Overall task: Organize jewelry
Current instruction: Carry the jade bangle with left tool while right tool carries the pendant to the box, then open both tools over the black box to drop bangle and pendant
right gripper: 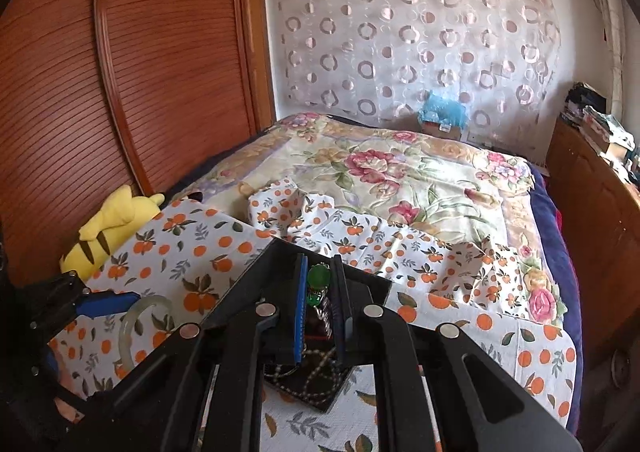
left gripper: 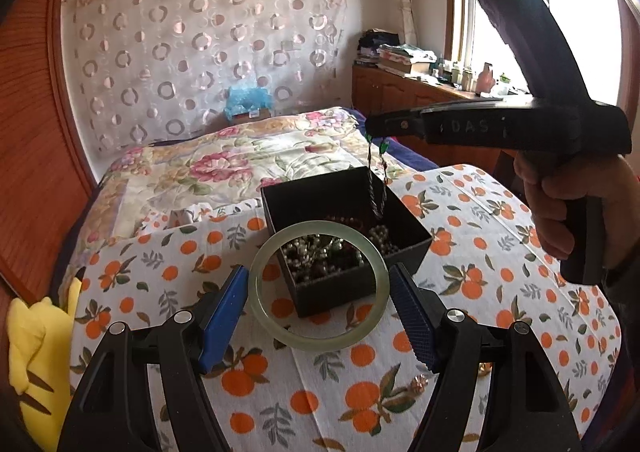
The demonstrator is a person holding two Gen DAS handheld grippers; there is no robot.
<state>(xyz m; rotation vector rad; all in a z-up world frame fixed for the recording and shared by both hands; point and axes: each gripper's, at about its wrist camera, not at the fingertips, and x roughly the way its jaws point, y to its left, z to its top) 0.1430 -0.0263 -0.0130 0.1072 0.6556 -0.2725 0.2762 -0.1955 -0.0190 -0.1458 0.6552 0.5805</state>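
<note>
A black open box (left gripper: 404, 220) with beaded jewelry inside sits on an orange-print cloth (left gripper: 500, 292). My left gripper (left gripper: 320, 292) is shut on a pale green jade bangle (left gripper: 264, 304), held just in front of and a little above the box. My right gripper (left gripper: 370, 130) hovers over the box's far right corner, shut on a green-stone necklace (left gripper: 378, 188) whose twisted chain hangs down into the box. In the right wrist view the green stones (right gripper: 319, 278) sit between the blue pads of my right gripper (right gripper: 319, 292), the box (right gripper: 360, 284) is below, and the bangle (right gripper: 130, 326) is at left.
A small rose-gold piece (left gripper: 418, 384) lies on the cloth near the front right. A yellow plush toy (left gripper: 36, 352) lies at the left edge by a wooden wardrobe (right gripper: 120, 92). A floral quilt (right gripper: 400, 172) covers the bed behind. A cluttered wooden cabinet (left gripper: 400, 88) stands under the window.
</note>
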